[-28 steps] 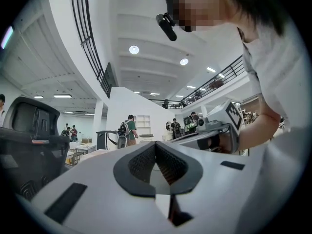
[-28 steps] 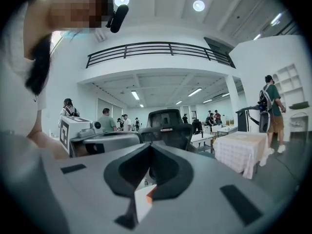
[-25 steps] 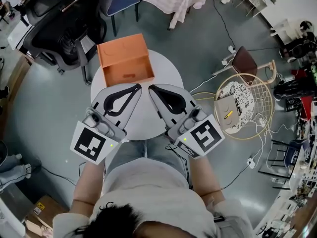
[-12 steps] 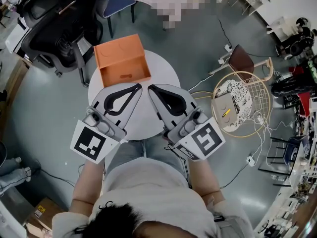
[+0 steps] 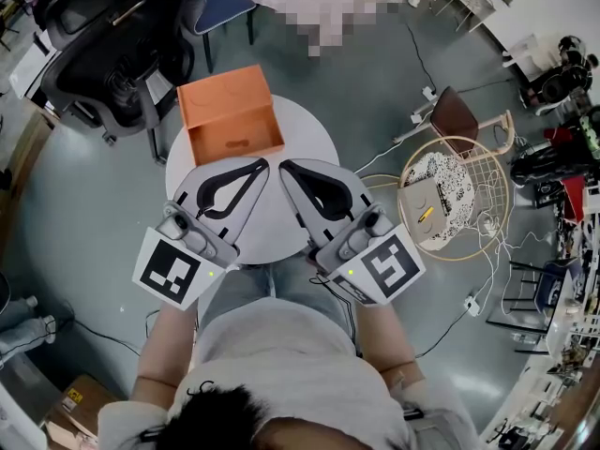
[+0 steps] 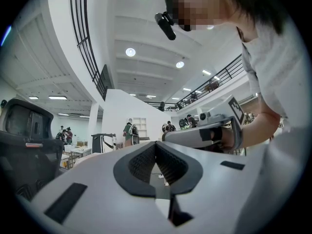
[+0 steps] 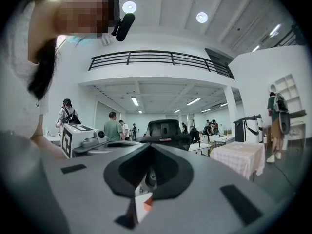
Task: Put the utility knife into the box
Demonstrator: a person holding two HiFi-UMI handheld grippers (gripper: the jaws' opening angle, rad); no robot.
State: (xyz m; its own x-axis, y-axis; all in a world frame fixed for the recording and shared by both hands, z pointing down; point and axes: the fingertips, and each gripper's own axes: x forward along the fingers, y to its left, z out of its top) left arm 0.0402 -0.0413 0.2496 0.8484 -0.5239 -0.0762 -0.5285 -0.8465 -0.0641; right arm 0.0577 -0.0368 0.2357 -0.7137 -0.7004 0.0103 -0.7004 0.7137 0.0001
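Grippers sit side by side over the near half of the round white table (image 5: 314, 134), each held in one of the person's hands, and they angle inward so that their tips almost meet at the table's middle. The left gripper (image 5: 261, 164) has its jaws pressed together at the tips. Its own view shows the dark ribbed pads meeting at a point, with only a teardrop-shaped gap behind them and nothing caught there. The right gripper (image 5: 286, 166) is the same: tips closed on each other and empty, with a sliver of white and orange showing through the gap below them.

The orange box (image 5: 225, 97) stands open at the table's far left edge, just beyond the two sets of tips and nearer the left gripper. Neither gripper touches it.

The only knife-like item in view is a small yellow object (image 5: 427, 213). It lies on a tan flat piece (image 5: 419, 228) inside a round wire chair (image 5: 506, 190) on the floor to the right of the table. It is off the table, well apart from both grippers and from the box, and closer to the right gripper. It is too small to tell whether it is the utility knife.
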